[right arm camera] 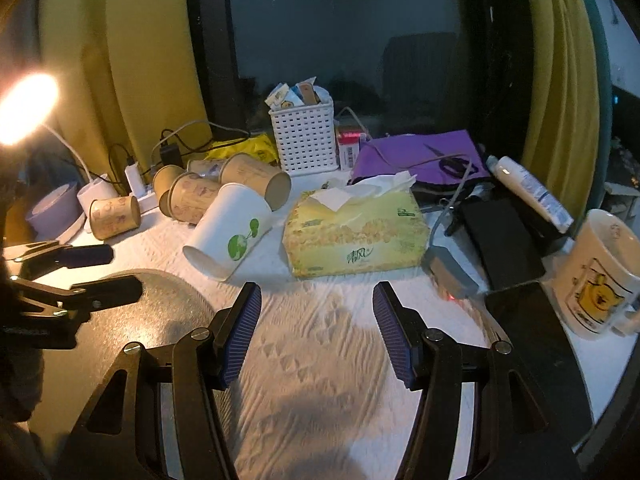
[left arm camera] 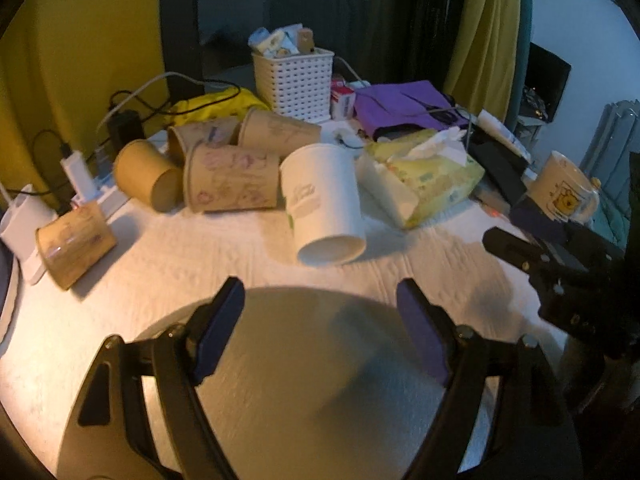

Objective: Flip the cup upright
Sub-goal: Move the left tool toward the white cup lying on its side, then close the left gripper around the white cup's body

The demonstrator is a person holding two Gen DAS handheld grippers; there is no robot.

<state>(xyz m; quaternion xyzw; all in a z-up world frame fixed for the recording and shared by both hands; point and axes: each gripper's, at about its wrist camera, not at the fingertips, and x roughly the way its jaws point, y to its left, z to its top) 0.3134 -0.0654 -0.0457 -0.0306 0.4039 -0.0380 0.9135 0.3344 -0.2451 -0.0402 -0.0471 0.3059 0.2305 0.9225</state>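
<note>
A white paper cup [left arm camera: 324, 202] lies on its side on the white table, mouth toward me; in the right wrist view [right arm camera: 228, 232] it shows a green print. Several brown paper cups [left arm camera: 232, 178] lie on their sides behind it, also seen in the right wrist view [right arm camera: 192, 196]. My left gripper [left arm camera: 320, 320] is open and empty, a short way in front of the white cup. My right gripper [right arm camera: 316, 320] is open and empty, in front of the tissue pack and right of the cup. The right gripper shows at the right edge of the left wrist view [left arm camera: 560, 272].
A yellow tissue pack [right arm camera: 354, 232] lies right of the white cup. A white basket [right arm camera: 304, 136], a purple bag [right arm camera: 420, 156], a Pooh mug [right arm camera: 600, 276], a black phone [right arm camera: 520, 320], chargers and cables [left arm camera: 80, 168] and a lit lamp [right arm camera: 24, 108] crowd the table.
</note>
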